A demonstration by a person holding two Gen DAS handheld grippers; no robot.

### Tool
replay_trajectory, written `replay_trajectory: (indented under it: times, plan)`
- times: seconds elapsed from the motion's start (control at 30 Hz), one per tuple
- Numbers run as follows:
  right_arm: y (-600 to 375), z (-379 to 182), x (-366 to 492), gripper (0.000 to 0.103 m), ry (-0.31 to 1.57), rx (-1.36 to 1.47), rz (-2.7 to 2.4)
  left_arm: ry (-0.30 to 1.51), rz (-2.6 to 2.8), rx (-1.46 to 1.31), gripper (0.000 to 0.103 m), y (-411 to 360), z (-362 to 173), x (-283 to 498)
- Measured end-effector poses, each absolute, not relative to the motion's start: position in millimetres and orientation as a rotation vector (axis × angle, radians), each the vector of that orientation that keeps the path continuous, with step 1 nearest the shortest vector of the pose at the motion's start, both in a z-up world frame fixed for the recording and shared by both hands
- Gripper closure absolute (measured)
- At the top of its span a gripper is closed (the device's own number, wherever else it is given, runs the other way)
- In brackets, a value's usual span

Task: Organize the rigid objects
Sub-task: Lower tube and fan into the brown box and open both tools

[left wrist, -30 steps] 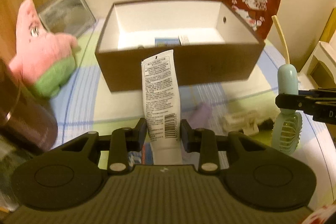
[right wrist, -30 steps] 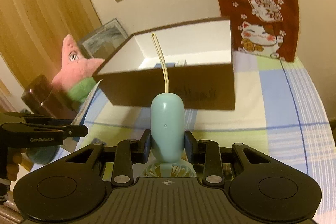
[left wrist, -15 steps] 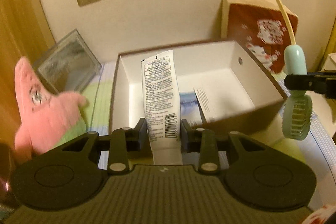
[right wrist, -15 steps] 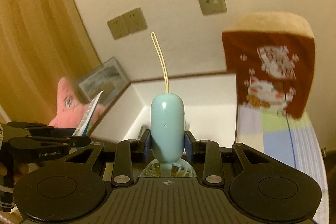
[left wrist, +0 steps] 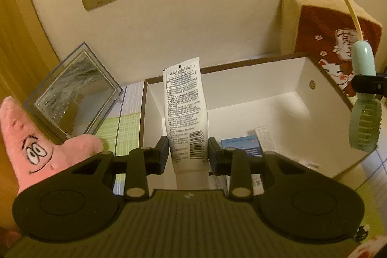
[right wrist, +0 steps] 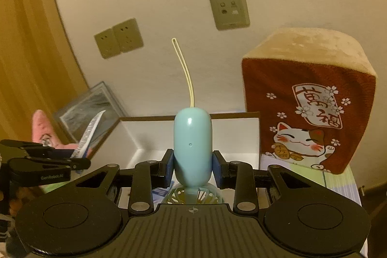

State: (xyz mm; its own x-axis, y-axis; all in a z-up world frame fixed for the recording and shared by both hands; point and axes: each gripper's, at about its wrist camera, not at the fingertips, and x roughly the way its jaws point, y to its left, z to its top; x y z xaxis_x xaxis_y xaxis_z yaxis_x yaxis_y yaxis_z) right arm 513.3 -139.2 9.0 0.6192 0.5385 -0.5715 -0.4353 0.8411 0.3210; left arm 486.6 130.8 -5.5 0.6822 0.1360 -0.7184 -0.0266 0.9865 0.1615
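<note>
While both grippers hang over the box, the step in hand looks like dropping each item inside, so lower first, then release. L gripper [left wrist: 188, 151], low centre of the left view, has its pads pinching the tube [left wrist: 185, 110] just above the cap, barcode side facing the cam; the tube stands upright, crimped end up, over the box's left part. Best to tip it down and set it flat along the left wall, clear of the blue pack [left wrist: 241, 145] & white cards lying on the floor at lower right of centre. R gripper [right wrist: 192, 165], low centre of the right view, is clamped on the fan [right wrist: 192, 146] by its handle, fan head hanging below toward the cam, yellow strap [right wrist: 182, 69] sticking up. The fan hangs at the box's [left wrist: 241, 93] right wall, far right of the left view; imo shift it further in over the open white floor before letting go, else the head may catch the rim. Don't let the two items collide: tube left, fan right.

Beyond, pink star plush [left wrist: 29, 144] at lower left, clear case [left wrist: 72, 91] behind it, cat cushion [right wrist: 307, 100] at right, wall sockets up top.

Vs a sec ago: the box then sat ahead w/ its front wall showing and both items short of it; now both are over the opening, grips unchanged.
</note>
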Motion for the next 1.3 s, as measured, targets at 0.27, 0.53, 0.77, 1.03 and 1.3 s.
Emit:
replay_trajectory:
  times: [0.27,0.53,0.77,1.03,1.3]
  plan:
    - [-131,-22,532,0.07,0.785,0.139,0.522,0.916,0.1,0.141,0.072,141,-41,514]
    - [-124,-50,538,0.07,0.865,0.078,0.474,1.015,0.11,0.169,0.071,144,-76,526]
    - [-119,-57,542,0.07,0.892,0.034,0.457,1.028,0.092,0.18,0.07,146,-87,529]
    - [-113,-60,546,0.07,0.905,-0.003,0.448,0.985,0.088,0.151,0.066,148,-74,533]
    - [-110,-57,551,0.07,0.867,-0.015,0.422,0.969,0.069,0.135,0.066,148,-64,528]
